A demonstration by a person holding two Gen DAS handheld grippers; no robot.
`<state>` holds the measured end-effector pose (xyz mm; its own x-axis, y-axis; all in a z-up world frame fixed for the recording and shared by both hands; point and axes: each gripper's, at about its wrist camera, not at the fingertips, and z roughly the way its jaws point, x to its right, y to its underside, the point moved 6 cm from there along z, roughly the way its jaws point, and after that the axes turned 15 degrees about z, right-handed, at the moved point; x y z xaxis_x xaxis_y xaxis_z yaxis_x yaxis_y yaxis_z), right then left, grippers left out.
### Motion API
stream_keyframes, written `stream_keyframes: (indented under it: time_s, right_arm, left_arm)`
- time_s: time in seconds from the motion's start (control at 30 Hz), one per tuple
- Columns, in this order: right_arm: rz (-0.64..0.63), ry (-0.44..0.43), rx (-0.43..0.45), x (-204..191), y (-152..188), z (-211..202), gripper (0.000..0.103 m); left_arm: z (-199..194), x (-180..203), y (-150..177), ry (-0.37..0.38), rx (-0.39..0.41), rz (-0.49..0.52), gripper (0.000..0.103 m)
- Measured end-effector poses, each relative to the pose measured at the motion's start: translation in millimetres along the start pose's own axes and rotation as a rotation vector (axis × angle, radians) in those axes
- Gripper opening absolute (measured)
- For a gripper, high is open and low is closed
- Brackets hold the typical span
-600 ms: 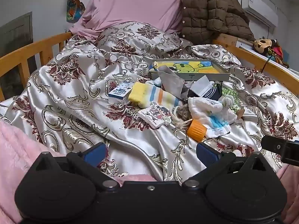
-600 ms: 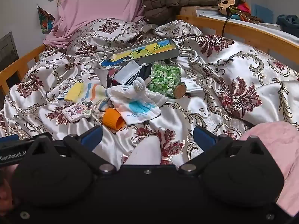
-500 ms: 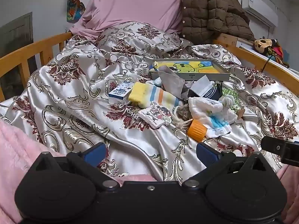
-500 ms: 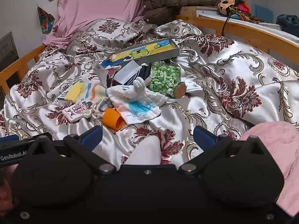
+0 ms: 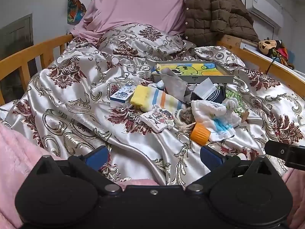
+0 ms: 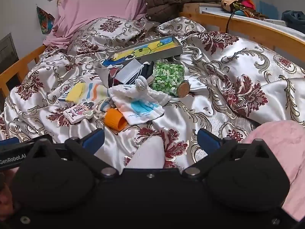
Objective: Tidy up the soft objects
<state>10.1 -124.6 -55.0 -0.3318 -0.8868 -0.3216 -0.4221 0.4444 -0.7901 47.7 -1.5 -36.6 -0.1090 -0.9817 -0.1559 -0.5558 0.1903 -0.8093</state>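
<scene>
Change since earlier frames: nothing has moved; both tools and all things on the bed lie the same as a half second ago.

Left wrist view, tool: the left tool [image 5: 153, 155] has its blue fingers [image 5: 96, 156] spread wide, with only the bedspread between them; it hangs low over the near end of the bed and touches none of the things.
Left wrist view, bed: a shiny flowered bedspread [image 5: 66, 99] covers it, with wooden rails on both sides and a pink pillow [image 5: 137, 5] at the head.
Left wrist view, soft things: a striped cloth [image 5: 154, 98], yellow at one end, lies in the middle of the bed; just right of it is a white towel [image 5: 213, 116] with a blue mark.
Left wrist view, other things: a small white and blue box [image 5: 122, 96] touches the yellow end; an orange cup [image 5: 200, 133] lies on its side at the towel's near edge; a flat picture box [image 5: 194, 71] is behind the pile.
Left wrist view, other tool: a black part of it [image 5: 286, 153] shows at the right edge.

Right wrist view, tool: the right tool [image 6: 150, 139] is also spread wide and holds nothing.
Right wrist view, soft things: the towel [image 6: 141, 105] lies ahead, well apart from the fingers, with the striped cloth [image 6: 89, 91] to its left.
Right wrist view, other things: a jar of green bits [image 6: 169, 78] lies on its side just right of the towel; the orange cup [image 6: 114, 122] is nearest to the tool.
Right wrist view, near right: pink fluffy fabric [image 6: 282, 143].
</scene>
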Motion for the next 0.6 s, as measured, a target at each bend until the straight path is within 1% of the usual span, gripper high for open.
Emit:
stream_keyframes:
  time_s: [0.6]
  right_arm:
    - [0.004, 0.001, -0.005, -0.5, 1.5, -0.5, 0.102]
  left_arm:
    - [-2.6, -0.3, -2.2, -0.001, 0.001, -0.001, 0.102]
